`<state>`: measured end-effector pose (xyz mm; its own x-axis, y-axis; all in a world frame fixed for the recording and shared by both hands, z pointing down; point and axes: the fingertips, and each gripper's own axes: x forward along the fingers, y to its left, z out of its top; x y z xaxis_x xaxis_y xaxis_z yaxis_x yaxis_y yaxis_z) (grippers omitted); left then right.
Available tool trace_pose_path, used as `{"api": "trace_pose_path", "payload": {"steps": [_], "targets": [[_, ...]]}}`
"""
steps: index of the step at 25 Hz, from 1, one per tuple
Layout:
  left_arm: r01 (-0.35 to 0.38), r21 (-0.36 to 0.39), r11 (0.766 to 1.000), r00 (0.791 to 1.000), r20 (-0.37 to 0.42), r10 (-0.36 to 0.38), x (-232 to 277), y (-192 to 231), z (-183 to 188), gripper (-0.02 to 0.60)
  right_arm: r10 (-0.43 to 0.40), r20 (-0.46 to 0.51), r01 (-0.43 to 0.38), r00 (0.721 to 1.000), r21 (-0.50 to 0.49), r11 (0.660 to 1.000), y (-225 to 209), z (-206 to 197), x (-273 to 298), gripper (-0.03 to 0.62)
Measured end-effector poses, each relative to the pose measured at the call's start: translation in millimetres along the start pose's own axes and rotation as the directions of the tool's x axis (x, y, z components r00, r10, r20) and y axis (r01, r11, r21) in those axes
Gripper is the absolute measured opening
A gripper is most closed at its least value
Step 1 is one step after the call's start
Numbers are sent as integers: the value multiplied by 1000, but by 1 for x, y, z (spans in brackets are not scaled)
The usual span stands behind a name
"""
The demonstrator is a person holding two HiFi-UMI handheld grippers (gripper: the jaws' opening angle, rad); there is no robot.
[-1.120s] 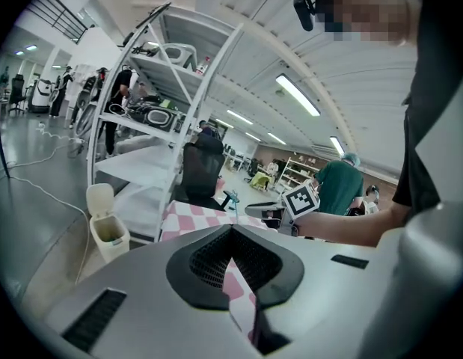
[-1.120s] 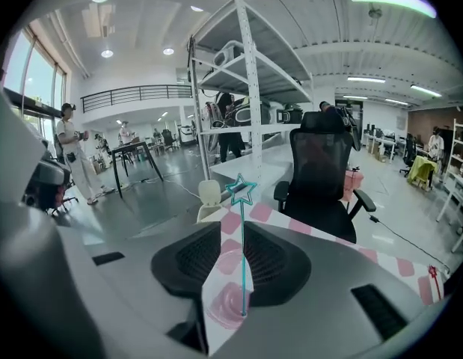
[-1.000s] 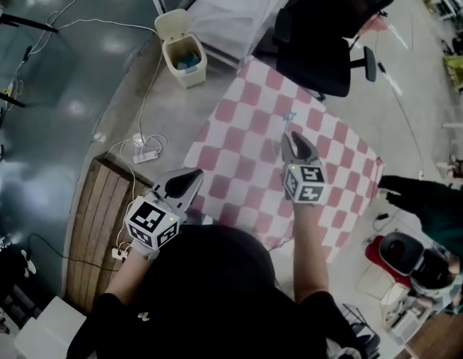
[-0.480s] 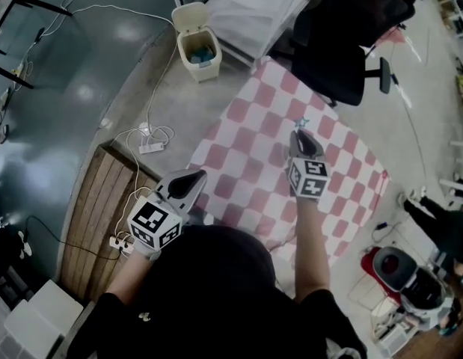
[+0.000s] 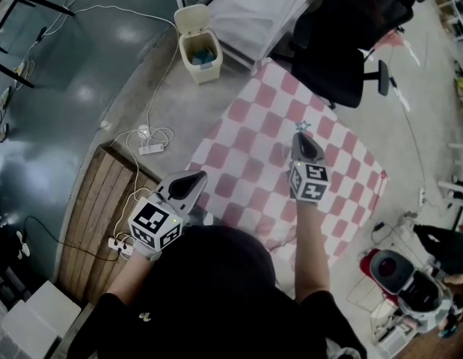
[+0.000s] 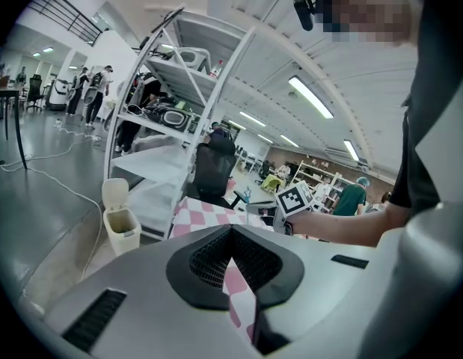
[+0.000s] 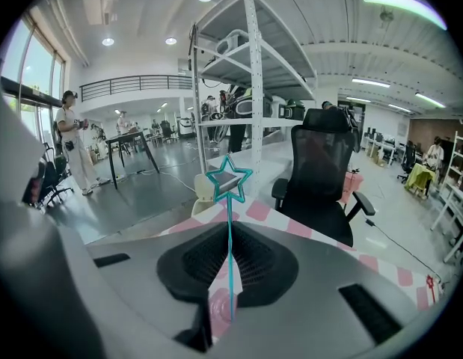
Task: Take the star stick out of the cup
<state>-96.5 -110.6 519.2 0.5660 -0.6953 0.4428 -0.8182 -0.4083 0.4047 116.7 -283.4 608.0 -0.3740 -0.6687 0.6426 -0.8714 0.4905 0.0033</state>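
Observation:
A teal star stick [image 7: 230,182] stands upright between the jaws of my right gripper [image 7: 230,238], which is shut on its thin shaft. In the head view its star [image 5: 302,126] pokes out just past the right gripper [image 5: 304,146], above the pink-and-white checkered cloth [image 5: 246,155]. Through the jaw gap a pink ringed round shape [image 7: 218,305] shows under the stick's lower end; I cannot tell whether the stick still touches it. The cup is hidden in the head view. My left gripper [image 5: 188,183] is held near the cloth's left corner, shut on nothing [image 6: 231,234].
A cream bin [image 5: 200,45] and a white shelf rack [image 5: 246,6] stand beyond the cloth. A black office chair [image 5: 343,43] is at its far side. A wooden board [image 5: 96,215] and a power strip with cables [image 5: 149,148] lie on the floor at left.
The head view has shifted a little. My right gripper stays shut on the star stick over the cloth. A person at the right edge has moved off toward the lower right.

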Motion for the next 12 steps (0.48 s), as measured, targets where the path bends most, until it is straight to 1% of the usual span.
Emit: {"api": "trace_pose_path", "payload": {"steps": [6,12], "targets": [[13,20,1000,1000,12,-13,-6,-9,2,40,-16,44,16,999,0,1000,-1,10,-21,29],[51,53,997,998,32,-53,-9,-22,8,40,-51,109,49,993,15,999,-2,24,-57,29]]}}
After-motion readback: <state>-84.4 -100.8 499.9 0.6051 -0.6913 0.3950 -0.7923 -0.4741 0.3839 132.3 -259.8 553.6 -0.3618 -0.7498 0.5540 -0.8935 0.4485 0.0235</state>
